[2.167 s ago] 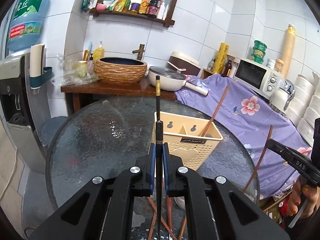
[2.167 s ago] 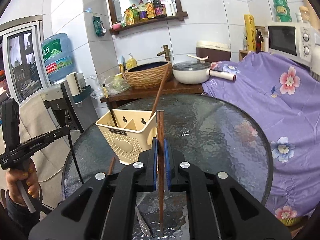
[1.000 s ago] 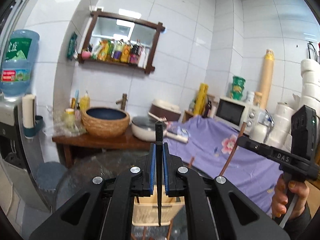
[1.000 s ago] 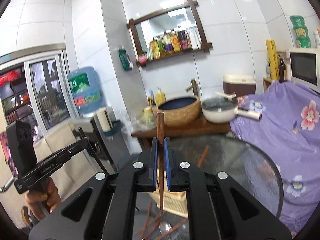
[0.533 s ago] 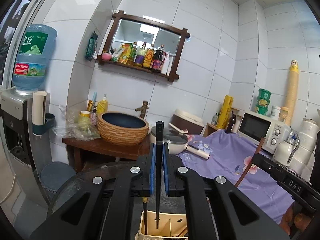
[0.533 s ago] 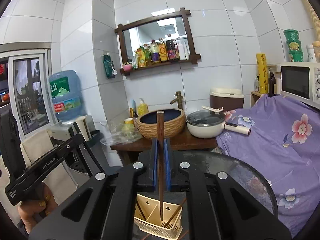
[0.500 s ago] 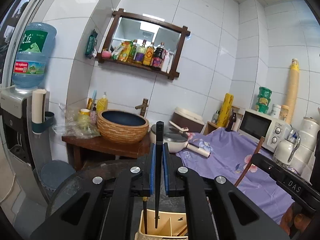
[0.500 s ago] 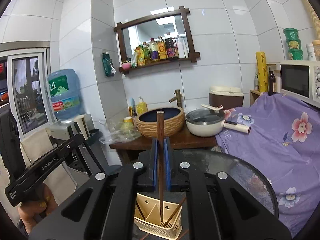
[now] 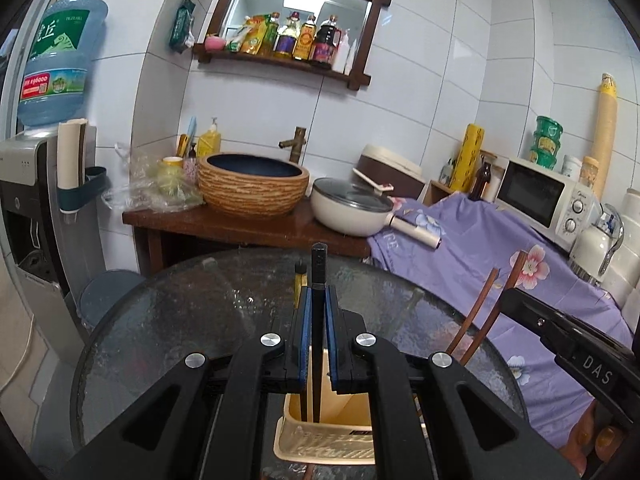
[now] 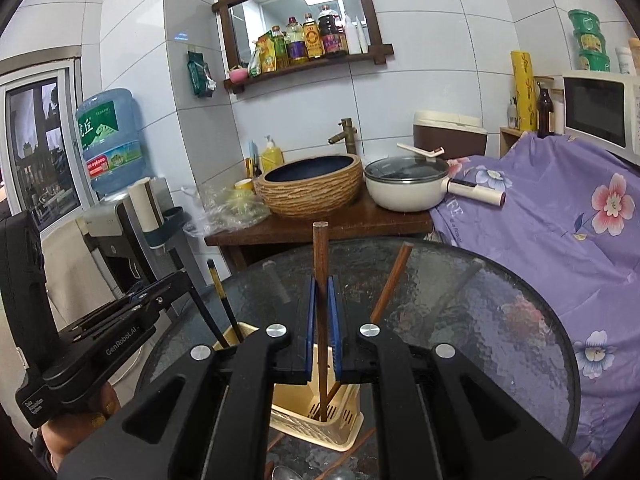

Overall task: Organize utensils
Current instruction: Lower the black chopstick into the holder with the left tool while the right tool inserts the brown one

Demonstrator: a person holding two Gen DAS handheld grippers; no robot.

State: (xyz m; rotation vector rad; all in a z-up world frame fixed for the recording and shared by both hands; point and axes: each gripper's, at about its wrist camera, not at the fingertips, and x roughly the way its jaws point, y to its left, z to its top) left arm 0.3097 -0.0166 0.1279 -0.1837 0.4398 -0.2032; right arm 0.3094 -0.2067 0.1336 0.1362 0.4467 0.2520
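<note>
White tiles and a mirror shelf back a round glass table (image 9: 168, 332), where the cream utensil caddy (image 10: 320, 420) sits near the person's edge.

The left gripper (image 9: 319, 332) is clamped on a black chopstick (image 9: 319, 280), held upright with its lower end inside the caddy's left compartment, beside another black one with a gold band (image 9: 299, 280) already standing there. The right gripper (image 10: 321, 320) is closed on a brown wooden chopstick (image 10: 321, 256), also vertical, its tip down among the slots of the caddy floor next to a leaning brown stick (image 10: 390, 284). Loose utensils, including a spoon (image 10: 286, 473), lie on the glass in front of the caddy.

Both sticks look ready to be let go. The risk, as I judge it, is in the release: if either gripper tilts as it opens, the stick could lever against the rim and tip the light caddy, or spring out onto the glass. The two grippers also work close together over one small container, so a sideways drift could knock them or the standing sticks.

Both hands hold their tools roughly level, fingers pointing forward across the table, each gripper just above the caddy's rim; the left hand (image 10: 80, 420) shows at the lower edge of the right view.
</note>
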